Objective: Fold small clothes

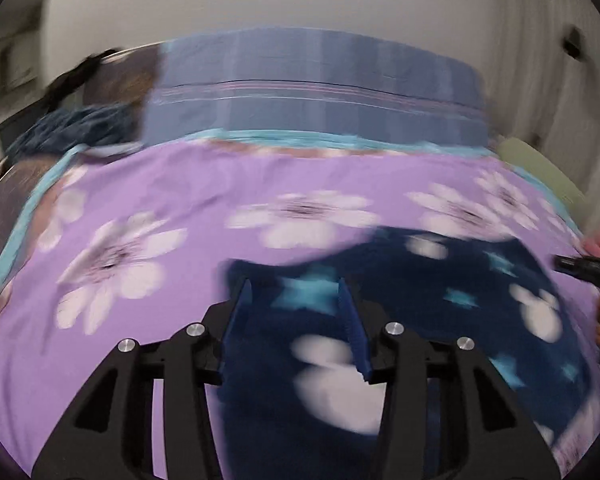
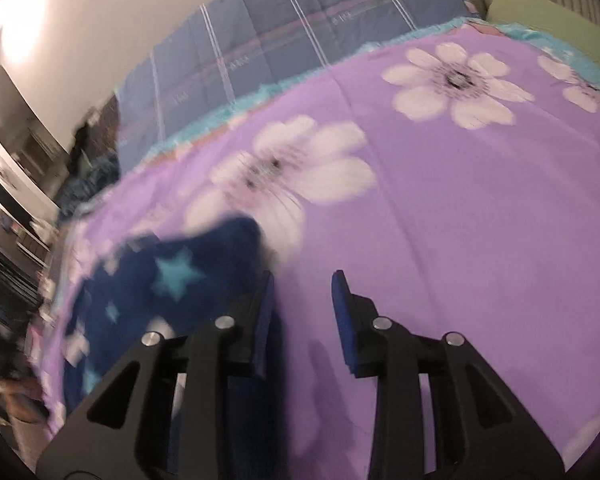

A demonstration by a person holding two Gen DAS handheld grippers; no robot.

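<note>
- My left claw (image 1: 296, 292) hangs with its jaws spread over the navy star-print garment (image 1: 440, 312), gripping nothing.
- My right claw (image 2: 302, 284) is likewise released; the garment (image 2: 160, 280) lies to its left, against the left finger.
- Beneath both spreads a purple flowered sheet (image 1: 180, 184).
- Ahead sits a blue striped quilt (image 1: 312, 92); a green cushion (image 2: 556, 20) lies far right.
- A dark bundle (image 1: 72, 128) rests ahead to my left.

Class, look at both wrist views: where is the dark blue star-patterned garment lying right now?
The star-patterned garment lies on the purple floral bedsheet, under the open left gripper in the left wrist view. In the right wrist view it sits just left of the open right gripper.
</note>
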